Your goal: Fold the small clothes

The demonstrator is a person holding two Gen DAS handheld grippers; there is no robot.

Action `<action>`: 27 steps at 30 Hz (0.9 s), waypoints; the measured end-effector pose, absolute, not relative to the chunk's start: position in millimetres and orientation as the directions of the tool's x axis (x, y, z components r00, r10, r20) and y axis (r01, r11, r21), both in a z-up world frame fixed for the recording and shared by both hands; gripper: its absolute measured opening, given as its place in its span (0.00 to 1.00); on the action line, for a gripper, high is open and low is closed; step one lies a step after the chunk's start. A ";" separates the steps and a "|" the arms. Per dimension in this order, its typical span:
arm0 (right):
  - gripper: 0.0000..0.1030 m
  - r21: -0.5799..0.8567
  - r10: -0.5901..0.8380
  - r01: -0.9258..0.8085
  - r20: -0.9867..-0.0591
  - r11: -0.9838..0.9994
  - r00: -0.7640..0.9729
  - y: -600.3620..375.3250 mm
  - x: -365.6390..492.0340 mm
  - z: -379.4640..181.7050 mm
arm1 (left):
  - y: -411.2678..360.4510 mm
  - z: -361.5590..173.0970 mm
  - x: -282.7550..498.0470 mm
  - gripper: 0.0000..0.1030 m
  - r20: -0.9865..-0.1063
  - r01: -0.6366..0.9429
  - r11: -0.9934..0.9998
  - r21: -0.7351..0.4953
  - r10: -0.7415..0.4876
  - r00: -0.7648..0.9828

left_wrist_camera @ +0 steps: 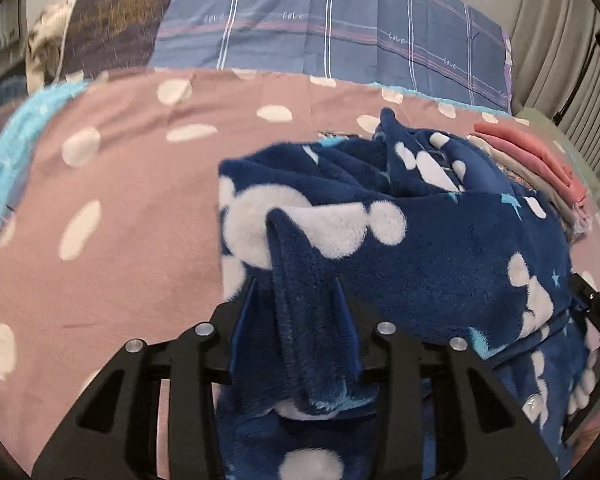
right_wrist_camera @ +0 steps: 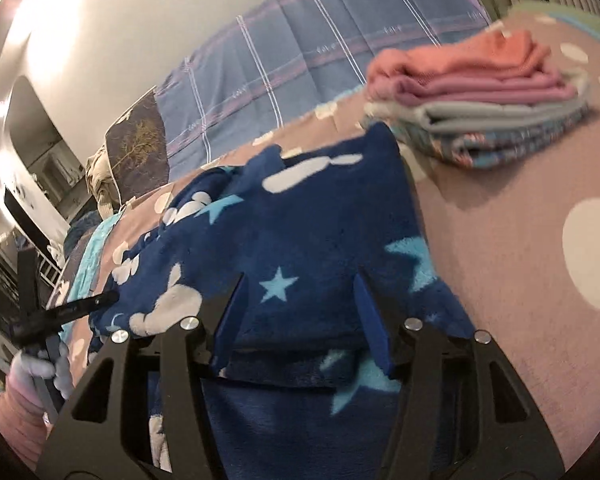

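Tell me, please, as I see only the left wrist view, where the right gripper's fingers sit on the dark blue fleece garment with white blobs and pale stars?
Observer: The right gripper straddles a folded edge of the dark blue fleece garment. Fleece fills the gap between its fingers, but I cannot tell whether they press it.
Operator: Thank you. What lies lowest in the stack beside it?
Observer: The folded stack of clothes has a blue patterned piece at the bottom, under a grey one and the pink ones.
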State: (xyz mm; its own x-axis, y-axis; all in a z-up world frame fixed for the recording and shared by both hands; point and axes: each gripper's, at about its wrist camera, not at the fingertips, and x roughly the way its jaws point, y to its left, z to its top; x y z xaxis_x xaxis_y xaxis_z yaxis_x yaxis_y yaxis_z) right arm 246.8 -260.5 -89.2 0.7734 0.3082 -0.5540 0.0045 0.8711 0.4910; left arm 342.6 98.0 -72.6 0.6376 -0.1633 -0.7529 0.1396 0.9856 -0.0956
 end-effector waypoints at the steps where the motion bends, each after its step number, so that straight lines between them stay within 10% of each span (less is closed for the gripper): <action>1: 0.54 0.489 0.307 0.005 -0.556 0.872 0.772 -260.2 246.7 -89.4 | 99.3 -66.7 338.3 0.38 -0.738 0.136 0.986 -0.098 -0.164 0.654; 7: 0.55 0.457 0.289 0.002 -0.566 0.890 0.772 -253.3 245.2 -88.4 | 86.5 -28.5 322.7 0.39 -0.625 0.214 0.955 -0.205 -0.296 0.722; 12: 0.56 0.447 0.284 0.004 -0.575 0.894 0.767 -251.9 246.7 -86.2 | 35.6 -94.4 338.4 0.60 -0.771 0.272 0.962 0.002 -0.172 0.613; 15: 0.56 0.434 0.277 0.007 -0.586 0.901 0.761 -249.5 247.8 -86.7 | 30.4 -107.0 330.1 0.62 -0.716 0.269 0.962 0.056 -0.149 0.682; 23: 0.57 0.498 0.334 -0.043 -0.512 0.866 0.792 -256.4 243.1 -52.3 | 41.9 -39.2 335.4 0.65 -0.628 0.311 0.950 -0.011 -0.248 0.737; 27: 0.57 0.305 0.290 -0.142 -0.523 0.942 0.802 -226.7 276.2 -10.1 | 36.5 -39.5 401.8 0.66 -0.688 0.253 0.964 -0.076 -0.234 0.687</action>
State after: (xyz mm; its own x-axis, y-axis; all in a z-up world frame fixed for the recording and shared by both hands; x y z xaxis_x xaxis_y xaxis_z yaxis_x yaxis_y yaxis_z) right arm 276.2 -226.7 -10.1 0.8016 0.2902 -0.5228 -0.1420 0.9417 0.3051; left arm 401.8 36.5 -39.5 0.6868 -0.2344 -0.6880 0.2532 0.9644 -0.0759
